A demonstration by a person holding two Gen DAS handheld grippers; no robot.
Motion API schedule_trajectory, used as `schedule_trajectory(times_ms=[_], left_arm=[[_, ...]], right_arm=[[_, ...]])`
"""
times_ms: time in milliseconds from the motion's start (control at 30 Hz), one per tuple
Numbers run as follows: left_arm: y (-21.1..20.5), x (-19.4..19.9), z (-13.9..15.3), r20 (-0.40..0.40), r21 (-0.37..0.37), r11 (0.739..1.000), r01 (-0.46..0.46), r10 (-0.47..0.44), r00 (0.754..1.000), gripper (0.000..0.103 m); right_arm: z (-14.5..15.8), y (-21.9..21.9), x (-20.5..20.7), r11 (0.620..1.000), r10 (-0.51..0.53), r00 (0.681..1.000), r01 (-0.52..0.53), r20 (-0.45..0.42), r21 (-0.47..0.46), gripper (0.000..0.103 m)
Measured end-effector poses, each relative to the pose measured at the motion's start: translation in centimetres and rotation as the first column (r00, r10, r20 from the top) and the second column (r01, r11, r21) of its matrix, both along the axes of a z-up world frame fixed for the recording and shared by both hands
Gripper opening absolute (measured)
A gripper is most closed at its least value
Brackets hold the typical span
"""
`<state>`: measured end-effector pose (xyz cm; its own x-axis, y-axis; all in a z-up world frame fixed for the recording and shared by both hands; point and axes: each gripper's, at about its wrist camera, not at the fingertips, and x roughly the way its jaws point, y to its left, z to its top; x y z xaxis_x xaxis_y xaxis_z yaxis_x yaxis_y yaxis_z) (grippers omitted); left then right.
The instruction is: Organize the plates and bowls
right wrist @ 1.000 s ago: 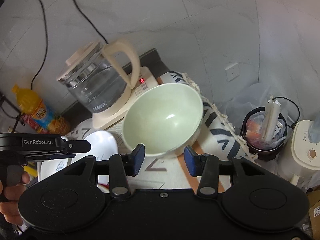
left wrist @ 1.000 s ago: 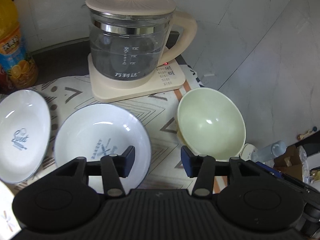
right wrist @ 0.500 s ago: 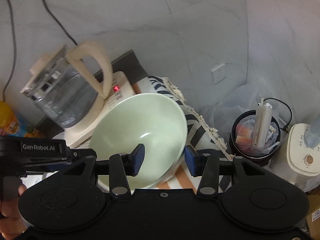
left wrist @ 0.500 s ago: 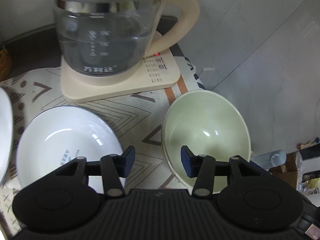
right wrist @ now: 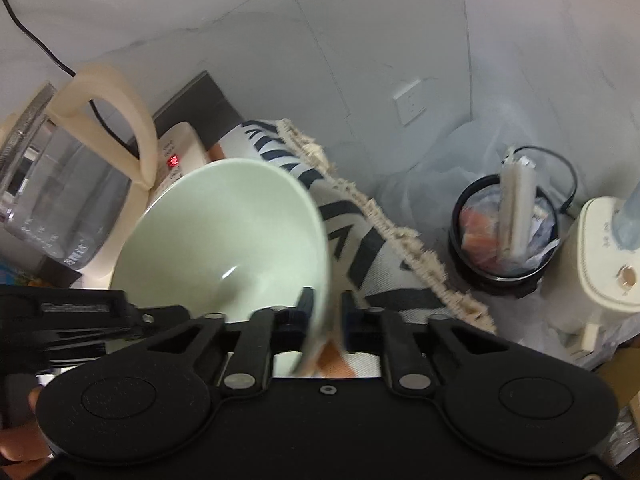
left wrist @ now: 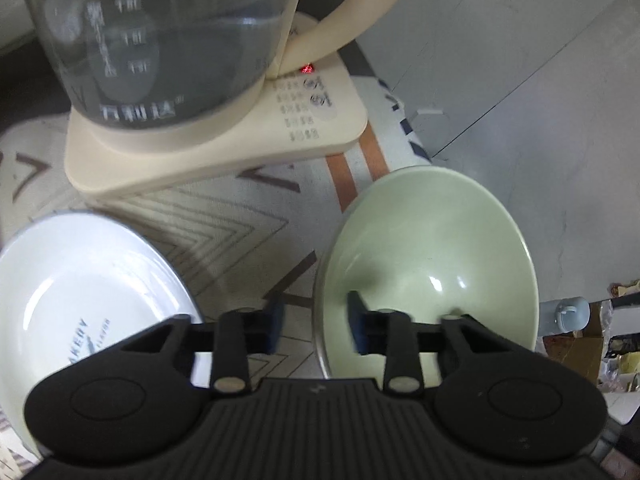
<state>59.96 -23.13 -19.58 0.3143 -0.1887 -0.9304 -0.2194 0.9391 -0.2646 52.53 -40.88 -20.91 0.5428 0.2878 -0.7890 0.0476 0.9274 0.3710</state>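
Note:
A pale green bowl [left wrist: 432,264] stands on the patterned cloth [left wrist: 224,232], to the right of a white plate with blue lettering [left wrist: 80,292]. My left gripper [left wrist: 316,326] straddles the bowl's left rim, one finger outside and one inside. Its jaws are closing, and a little gap still shows on each side of the rim. In the right wrist view the same green bowl [right wrist: 224,232] has its right rim pinched between the pads of my right gripper [right wrist: 326,312], whose jaws have just closed. The left gripper's black housing [right wrist: 72,312] shows at the bowl's far side.
A glass kettle [left wrist: 160,40] on its cream base [left wrist: 224,152] stands close behind the bowl and plate. The cloth's fringed edge [right wrist: 400,240] marks the table's right side. Beyond it on the floor are a black bin [right wrist: 504,232] and a white appliance [right wrist: 608,256].
Both grippers came down and closer to the green bowl. Both pairs of jaws narrowed from wide open. The right now clamps the right rim, and the left now straddles the left rim.

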Motion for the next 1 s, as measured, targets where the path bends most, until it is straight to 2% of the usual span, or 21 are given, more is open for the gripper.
schedule_trajectory(times_ms=[67,133,267,467,667,1000], left_arm=[[-0.2,-0.1,-0.2,-0.008,-0.009,1.0,0.012,-0.012,1.0,0.011],[-0.3,-0.3,0.2,0.004,0.009,1.0,0.013,-0.013,1.0,0.011],[0.0,-1.0,1.6,0.041,-0.01,1.0,0.023,-0.023,0.999,0.011],[0.5,-2.2,4.3,0.08,-0.017,1.0,0.02,-0.019,0.997,0.011],[0.8,-4.5,7.5,0.138,-0.025,1.0,0.018,-0.015,0.99,0.006],[1.4,-9.4,10.9,0.201,-0.053,0.998,0.014,-0.003,0.98,0.005]], right_arm=[[0.4,0.4,-0.4,1.0,0.014,1.0,-0.013,0.017,-0.024,0.01],[0.7,0.3,-0.6,1.0,0.014,0.999,-0.014,0.031,-0.02,0.01],[1.3,-0.1,-1.1,1.0,-0.012,0.999,0.011,0.035,0.019,0.01],[3.8,0.2,-2.5,1.0,-0.021,0.997,0.02,0.075,0.018,0.01],[6.9,0.1,-4.4,1.0,-0.023,0.992,0.021,0.124,0.015,0.01],[9.3,-0.1,-8.5,0.999,-0.019,0.985,0.013,0.17,0.035,0.011]])
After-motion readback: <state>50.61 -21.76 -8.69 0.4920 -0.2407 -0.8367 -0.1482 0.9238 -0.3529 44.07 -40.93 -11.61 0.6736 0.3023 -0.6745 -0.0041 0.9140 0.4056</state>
